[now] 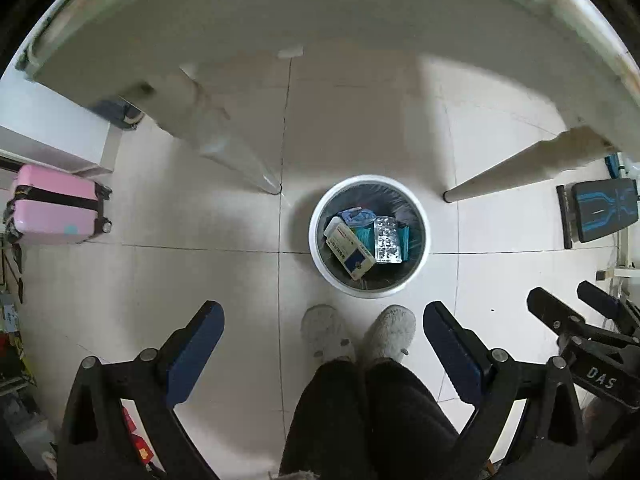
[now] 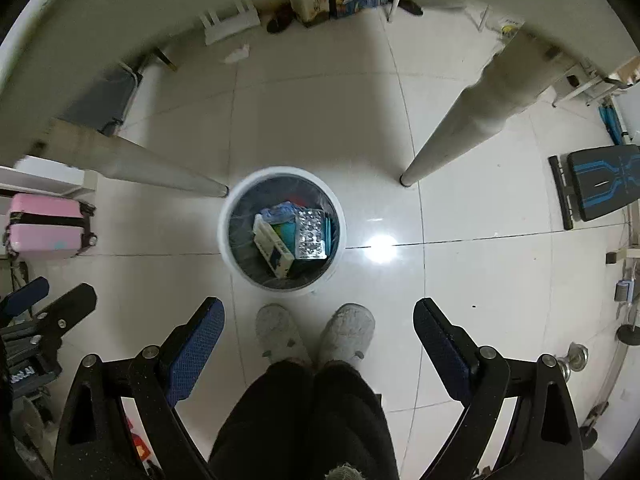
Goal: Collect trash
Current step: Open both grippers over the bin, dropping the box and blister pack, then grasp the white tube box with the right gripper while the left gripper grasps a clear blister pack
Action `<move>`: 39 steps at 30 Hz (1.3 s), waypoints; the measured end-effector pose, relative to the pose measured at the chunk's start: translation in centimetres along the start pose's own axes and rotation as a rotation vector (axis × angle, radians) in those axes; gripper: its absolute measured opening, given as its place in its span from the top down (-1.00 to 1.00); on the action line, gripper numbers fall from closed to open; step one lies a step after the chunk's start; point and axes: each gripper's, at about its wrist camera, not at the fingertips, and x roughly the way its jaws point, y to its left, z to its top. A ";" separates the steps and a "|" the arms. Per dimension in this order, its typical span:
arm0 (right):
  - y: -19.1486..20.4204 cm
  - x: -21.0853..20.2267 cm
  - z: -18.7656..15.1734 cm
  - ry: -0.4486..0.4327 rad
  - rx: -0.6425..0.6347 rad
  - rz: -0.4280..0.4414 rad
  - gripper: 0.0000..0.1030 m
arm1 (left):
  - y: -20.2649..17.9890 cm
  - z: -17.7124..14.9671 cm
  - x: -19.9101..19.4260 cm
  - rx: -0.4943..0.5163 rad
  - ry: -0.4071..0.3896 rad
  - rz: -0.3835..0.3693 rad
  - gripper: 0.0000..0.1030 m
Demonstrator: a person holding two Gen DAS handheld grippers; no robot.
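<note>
Both grippers high over white bin (image 1: 316, 236), pointing down. Left gripper (image 1: 323, 318) fingers wide apart, empty; right gripper (image 2: 319, 316) same. Med box (image 1: 350, 254) & blister pack (image 1: 387, 240) lie in bin.

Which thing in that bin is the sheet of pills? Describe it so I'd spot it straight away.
Find the round white trash bin on the tiled floor between the two table legs, just ahead of the person's slippers. Inside, on the right, lies the blister pack, beside a white and blue medicine box. It alone is silvery and covered in small bubbles.
</note>
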 end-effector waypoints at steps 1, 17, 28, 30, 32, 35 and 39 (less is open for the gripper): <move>0.3 -1.4 -0.2 -0.007 -0.001 0.003 -0.88 | 0.2 -0.2 -1.3 0.000 -0.003 -0.005 -0.98; 4.3 -22.9 0.8 -0.106 0.033 0.108 -0.88 | 3.5 2.0 -17.9 -0.066 -0.184 0.017 -0.98; 1.8 -28.4 16.7 -0.214 0.026 0.063 -0.88 | 3.2 14.1 -20.1 -0.181 -0.296 0.091 -1.00; 1.3 -28.0 20.3 -0.211 0.019 0.070 -0.88 | 2.7 17.4 -19.8 -0.217 -0.282 0.096 -1.00; 0.2 -27.2 25.5 -0.203 0.007 0.071 -0.88 | 2.0 20.8 -19.1 -0.258 -0.255 0.092 -1.00; -1.8 -25.4 34.2 -0.196 0.016 0.084 -0.85 | 0.7 26.8 -17.4 -0.335 -0.186 0.073 -1.00; -3.1 -22.5 46.1 -0.187 0.011 0.078 -0.58 | -0.8 34.5 -13.9 -0.419 -0.097 0.057 -1.00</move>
